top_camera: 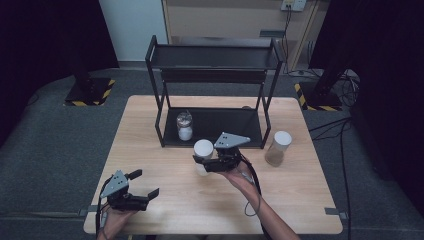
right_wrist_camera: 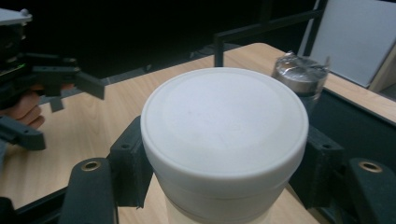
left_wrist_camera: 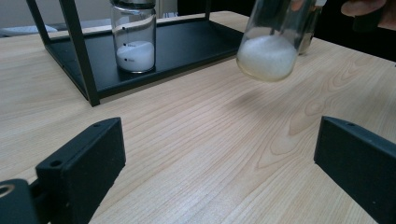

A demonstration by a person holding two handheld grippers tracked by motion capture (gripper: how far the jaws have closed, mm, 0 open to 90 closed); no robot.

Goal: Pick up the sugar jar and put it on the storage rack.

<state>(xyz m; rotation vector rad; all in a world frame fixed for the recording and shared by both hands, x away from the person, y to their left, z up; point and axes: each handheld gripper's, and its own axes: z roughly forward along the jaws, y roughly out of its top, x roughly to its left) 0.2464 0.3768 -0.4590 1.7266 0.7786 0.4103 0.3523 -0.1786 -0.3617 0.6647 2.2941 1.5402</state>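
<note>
1. Two claws work this counter (top_camera: 150, 150). The left claw (top_camera: 146, 190) rests low at the near left corner, jaws wide apart and holding nothing; best kept parked there, out of the way.
2. On the rack's (top_camera: 212, 55) lower shelf a foil-topped jar (top_camera: 184, 125) stands at the left end, so any placement should go to its right with a gap.
3. The right claw (top_camera: 204, 162) is clamped just under the white lid of a jar of white powder (top_camera: 203, 152), lifted off the wood and tilted. Level it, and clear the front rail.
4. A brown-filled jar (top_camera: 277, 148) waits at the right.
</note>
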